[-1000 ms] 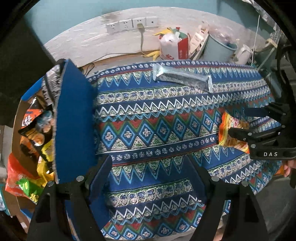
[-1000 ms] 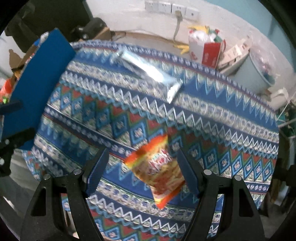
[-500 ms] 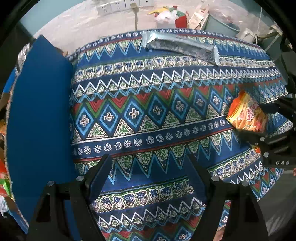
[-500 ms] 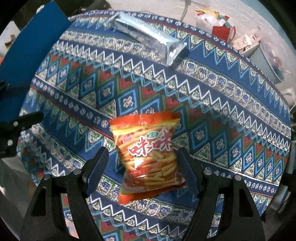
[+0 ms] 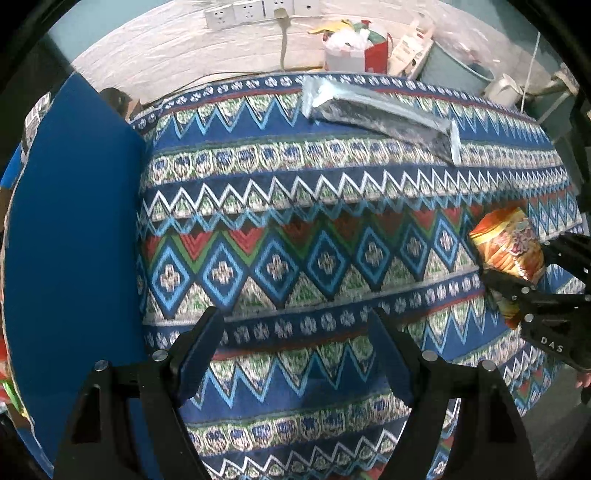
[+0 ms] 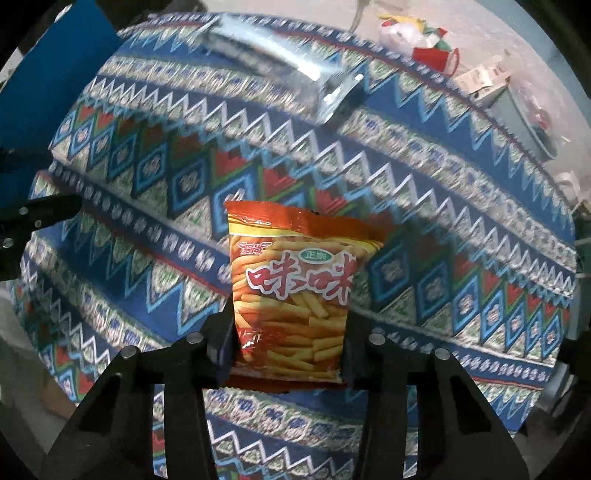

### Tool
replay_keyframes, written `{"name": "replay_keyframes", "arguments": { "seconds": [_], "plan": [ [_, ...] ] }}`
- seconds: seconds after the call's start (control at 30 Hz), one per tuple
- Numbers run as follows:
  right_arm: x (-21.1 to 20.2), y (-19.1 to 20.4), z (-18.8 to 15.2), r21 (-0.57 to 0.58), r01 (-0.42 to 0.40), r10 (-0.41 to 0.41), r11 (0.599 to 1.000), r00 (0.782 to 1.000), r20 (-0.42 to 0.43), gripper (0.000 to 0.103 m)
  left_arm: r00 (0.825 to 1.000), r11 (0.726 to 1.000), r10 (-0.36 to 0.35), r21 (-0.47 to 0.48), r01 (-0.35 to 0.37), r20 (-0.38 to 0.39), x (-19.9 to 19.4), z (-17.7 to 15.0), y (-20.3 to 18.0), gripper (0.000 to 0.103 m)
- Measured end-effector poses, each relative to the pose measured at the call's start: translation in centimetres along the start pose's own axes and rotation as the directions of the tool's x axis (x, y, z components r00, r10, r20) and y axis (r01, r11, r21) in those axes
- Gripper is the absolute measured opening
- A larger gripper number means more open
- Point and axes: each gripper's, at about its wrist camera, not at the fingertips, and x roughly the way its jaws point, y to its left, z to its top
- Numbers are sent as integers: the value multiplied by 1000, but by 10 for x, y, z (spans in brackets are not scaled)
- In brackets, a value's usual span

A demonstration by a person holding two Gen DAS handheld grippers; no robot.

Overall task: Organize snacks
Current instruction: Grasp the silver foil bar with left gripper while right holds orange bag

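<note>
A lived-in home room: a patterned tablecloth (image 5: 295, 206) fills mid-frame; wall sockets (image 5: 255, 11) sit top centre; a stuffed rubbish bag (image 5: 351, 51) and bucket (image 5: 454, 70) clutter the upper right.

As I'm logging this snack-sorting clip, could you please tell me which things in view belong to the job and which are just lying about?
Part of the job:
- orange snack bag, squeezed between the right tongs, which have just been closing
- silver packet on the patterned tablecloth
- left tongs, open and empty
- blue box flap

Just lying about:
- wall sockets
- red and white bag
- grey bin
</note>
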Motion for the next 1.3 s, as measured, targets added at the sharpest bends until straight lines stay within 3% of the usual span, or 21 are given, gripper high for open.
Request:
{"name": "replay_keyframes", "arguments": {
  "seconds": [0.33, 0.6, 0.77, 0.93, 1.1, 1.3],
  "plan": [
    [-19, -48, 62, 89, 83, -91, 993, 991, 96, 42, 999, 997, -32, -77, 31, -1, 8, 40, 19, 81],
    [-13, -65, 128, 64, 106, -114, 992, 985, 128, 42, 1000, 992, -27, -126, 29, 13, 16, 87, 28, 81],
    [2, -49, 130, -10, 129, -127, 992, 988, 84, 42, 999, 988, -44, -147, 45, 10, 22, 104, 27, 81],
    [14, -33, 116, -76, 95, -93, 993, 995, 21, 42, 998, 983, -64, -171, 63, -1, 25, 97, 25, 81],
    [18, -17, 96, -86, -19, 18, 996, 1000, -17, 42, 997, 975, -81, -208, 80, 3, 21, 93, 29, 81],
    [18, -3, 80, -106, -140, 137, 984, 990, -40, 42, 993, 956, -118, -269, 118, 18, 23, 97, 29, 81]
  ]
}}
